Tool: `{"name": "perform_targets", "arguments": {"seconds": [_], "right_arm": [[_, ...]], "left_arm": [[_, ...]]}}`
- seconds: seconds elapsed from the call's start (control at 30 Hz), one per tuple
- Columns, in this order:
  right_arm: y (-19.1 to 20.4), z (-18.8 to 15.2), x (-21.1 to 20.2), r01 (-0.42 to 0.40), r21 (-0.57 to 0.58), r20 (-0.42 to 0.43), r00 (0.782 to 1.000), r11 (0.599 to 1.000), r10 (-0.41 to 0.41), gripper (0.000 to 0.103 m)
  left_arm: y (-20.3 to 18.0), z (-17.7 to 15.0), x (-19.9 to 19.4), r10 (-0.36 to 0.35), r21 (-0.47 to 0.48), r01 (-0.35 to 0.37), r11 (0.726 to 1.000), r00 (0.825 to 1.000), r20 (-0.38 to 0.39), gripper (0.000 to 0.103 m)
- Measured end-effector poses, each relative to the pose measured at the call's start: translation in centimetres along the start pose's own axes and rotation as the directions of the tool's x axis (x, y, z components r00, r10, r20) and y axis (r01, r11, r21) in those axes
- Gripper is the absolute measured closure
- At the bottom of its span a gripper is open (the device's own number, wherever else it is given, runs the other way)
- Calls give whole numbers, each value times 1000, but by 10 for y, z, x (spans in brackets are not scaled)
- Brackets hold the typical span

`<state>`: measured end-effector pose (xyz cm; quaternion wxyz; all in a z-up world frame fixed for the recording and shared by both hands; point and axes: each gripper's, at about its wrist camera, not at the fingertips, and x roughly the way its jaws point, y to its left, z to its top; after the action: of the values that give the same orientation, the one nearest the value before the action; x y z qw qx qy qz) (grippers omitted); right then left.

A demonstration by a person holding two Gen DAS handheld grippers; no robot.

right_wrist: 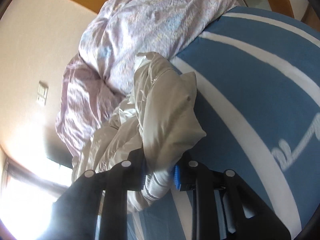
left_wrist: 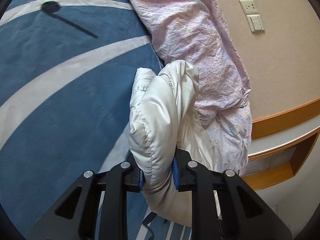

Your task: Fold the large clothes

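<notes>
Left wrist view: both tools grip the white quilted padded jacket (left_wrist: 160,120) above the blue bed cover with white stripes (left_wrist: 60,100).
The left tool (left_wrist: 158,177) and the right tool (right_wrist: 159,177) each pinch bunched fabric; no fold is made yet.

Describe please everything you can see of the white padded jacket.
The white padded jacket is a glossy, quilted, puffy garment with stitched seams, bunched up rather than flat. The left gripper is shut on one padded fold, its blue pads pressing both sides. The right gripper is shut on a ribbed edge. It hangs crumpled over the blue and white bedcover, beside the pink quilt.
</notes>
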<state>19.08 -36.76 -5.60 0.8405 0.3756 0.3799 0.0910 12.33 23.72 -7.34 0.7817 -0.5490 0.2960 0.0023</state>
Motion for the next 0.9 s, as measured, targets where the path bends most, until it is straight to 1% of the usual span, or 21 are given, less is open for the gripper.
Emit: {"name": "perform_targets", "arguments": {"seconds": [0.23,0.33,0.37,0.4,0.43,0.47,0.5,0.53,0.57,0.6,0.63,0.67,0.7,0.73,0.77,0.83,0.9], "right_arm": [[1,-16,-7,7,-27,-24,1000,1000,-8,81],[-1,-25,-11,26,-42,-29,999,999,-27,81],[-1,-29,-11,42,-56,-29,999,998,-44,79],[-2,-32,-11,70,-76,-25,997,995,-72,74],[-1,-34,-11,109,-103,-15,994,989,-111,72],[1,-34,-11,138,-123,-4,990,983,-139,66],[3,-36,-13,177,-146,15,984,973,-176,55],[7,-37,-16,224,-167,48,975,960,-219,48],[14,-38,-23,302,-202,123,952,932,-281,39],[21,-39,-31,367,-233,207,924,901,-323,35],[31,-39,-38,419,-255,277,895,872,-349,35],[40,-39,-41,450,-277,319,877,849,-361,35],[50,-39,-41,460,-306,337,871,834,-357,35],[63,-40,-37,450,-350,340,878,821,-336,35],[73,-42,-33,433,-385,331,889,815,-315,35],[97,-46,-18,380,-464,293,918,800,-266,35],[124,-56,3,321,-547,242,945,773,-221,35]], "left_arm": [[14,-6,-20,6,-18,-6,1000,1000,13,82],[18,-8,-23,13,-24,-12,1000,1000,21,82],[20,-7,-23,16,-25,-16,1000,1000,21,82],[24,-8,-21,22,-33,-22,999,1000,19,81],[28,-8,-19,31,-47,-30,998,999,14,78],[30,-8,-18,37,-53,-37,998,999,10,77],[31,-8,-16,48,-53,-48,997,999,10,73],[31,-8,-16,54,-47,-53,998,998,13,72],[30,-8,-16,59,-31,-59,998,998,19,71],[28,-9,-17,69,-13,-69,998,997,25,68],[26,-9,-16,80,6,-80,997,996,30,65],[25,-10,-16,85,16,-85,996,996,32,63],[24,-10,-16,88,24,-89,996,996,35,58],[24,-10,-16,88,27,-89,996,995,36,54],[24,-11,-15,88,29,-89,996,995,38,52],[24,-12,-15,83,29,-85,996,996,44,48],[23,-13,-16,79,30,-81,996,995,59,43]]}}
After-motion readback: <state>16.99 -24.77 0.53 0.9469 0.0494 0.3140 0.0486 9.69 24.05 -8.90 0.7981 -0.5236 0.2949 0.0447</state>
